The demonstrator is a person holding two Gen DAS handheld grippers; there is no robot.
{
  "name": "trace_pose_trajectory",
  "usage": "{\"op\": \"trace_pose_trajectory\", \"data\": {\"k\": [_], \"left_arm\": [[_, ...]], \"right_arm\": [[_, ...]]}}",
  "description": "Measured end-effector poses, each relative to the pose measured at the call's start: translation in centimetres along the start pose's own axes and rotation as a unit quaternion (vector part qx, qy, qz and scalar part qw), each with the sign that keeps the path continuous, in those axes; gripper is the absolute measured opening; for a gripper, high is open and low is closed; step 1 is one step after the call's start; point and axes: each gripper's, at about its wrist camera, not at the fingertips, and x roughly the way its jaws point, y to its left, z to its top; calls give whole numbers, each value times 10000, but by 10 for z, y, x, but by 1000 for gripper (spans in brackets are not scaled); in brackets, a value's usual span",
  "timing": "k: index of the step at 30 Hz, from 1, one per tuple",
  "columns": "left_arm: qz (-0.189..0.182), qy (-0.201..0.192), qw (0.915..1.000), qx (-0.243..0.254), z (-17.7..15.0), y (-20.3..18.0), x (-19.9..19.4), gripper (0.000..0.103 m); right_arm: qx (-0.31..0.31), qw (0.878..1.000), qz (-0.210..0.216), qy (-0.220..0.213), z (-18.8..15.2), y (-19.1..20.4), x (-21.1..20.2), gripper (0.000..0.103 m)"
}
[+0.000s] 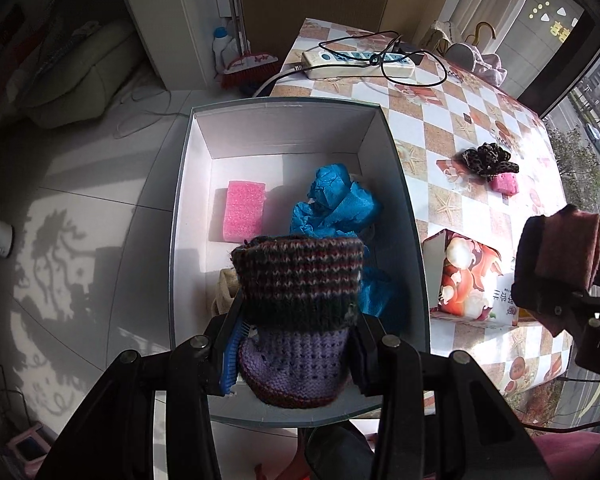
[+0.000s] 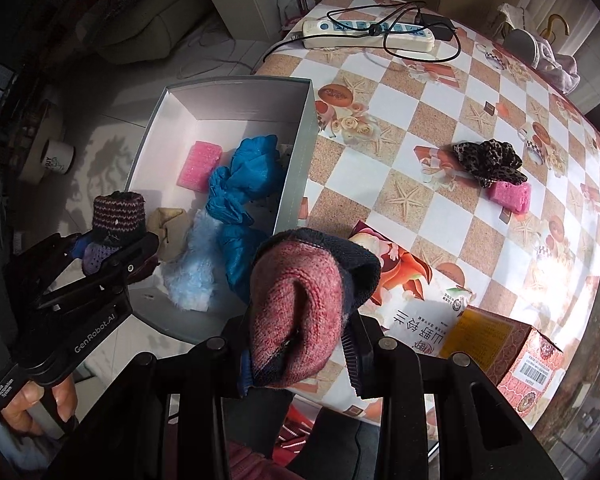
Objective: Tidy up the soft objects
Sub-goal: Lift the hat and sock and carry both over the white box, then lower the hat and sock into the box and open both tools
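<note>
A: Nearest to us, our left gripper [image 1: 296, 344] pinches a striped knitted bootie with a purple foot and dark cuff [image 1: 298, 288], pads pressed on its sides. It hangs straight over the near end of the open white cardboard box [image 1: 188, 184], cuff pointing away from us.

B: And our right gripper [image 2: 298, 346]?

A: It clamps a folded pink-red knitted piece with a dark navy edge [image 2: 300, 292]. That one hovers above the table's near edge, over a flowered tissue pack [image 2: 416, 280], with the box just to its left.

B: So which hand is closer to dropping?

A: We judge the left: its bootie is already above the box's floor, while the right must cross the box's right wall first.

B: What lies inside?

A: Near to far: a pale blue fluffy piece [image 2: 192, 268], a beige cloth [image 2: 170, 228], crumpled blue plastic covers [image 1: 332, 204], and a pink foam sponge [image 1: 244, 210].

B: Anything left outside?

A: Farther out on the checked tablecloth [image 2: 384, 128], a leopard-print scrunchie [image 2: 488, 158] touches a second pink sponge [image 2: 510, 196]. Both lie nearer our right hand.
</note>
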Motion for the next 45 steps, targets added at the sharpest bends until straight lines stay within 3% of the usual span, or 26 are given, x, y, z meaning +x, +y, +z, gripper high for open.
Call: {"op": "trace_pose_trajectory", "data": {"k": [13,28,31,34,36,38,40,43,45], "left_arm": [[73,169,9994,-287,-13,24,9,47],[50,372,9988,-317,-22,30,20,47],[40,360,9988,-330,-22,30,19,53],[92,331,9988,-345,-23,31,18,65],[158,288,9987,-402,-23,32,16,79],[126,288,9980,-540,-22,36,15,80],[7,350,9967,-734,-22,41,17,80],[-262,261,9943,-1001,-23,48,15,84],[-410,153,9928,-1115,-22,51,10,94]], "right_arm": [[-642,9977,63,192,11,44,18,37],[-915,9951,155,348,23,70,36,37],[-932,9950,156,337,25,73,37,37],[-945,9947,189,358,28,76,39,37],[-948,9945,220,391,30,78,40,47],[-908,9949,276,344,32,79,38,73],[-884,9951,317,297,33,79,36,85],[-799,9956,331,352,36,77,35,85],[-665,9963,376,399,38,72,35,85]]}}
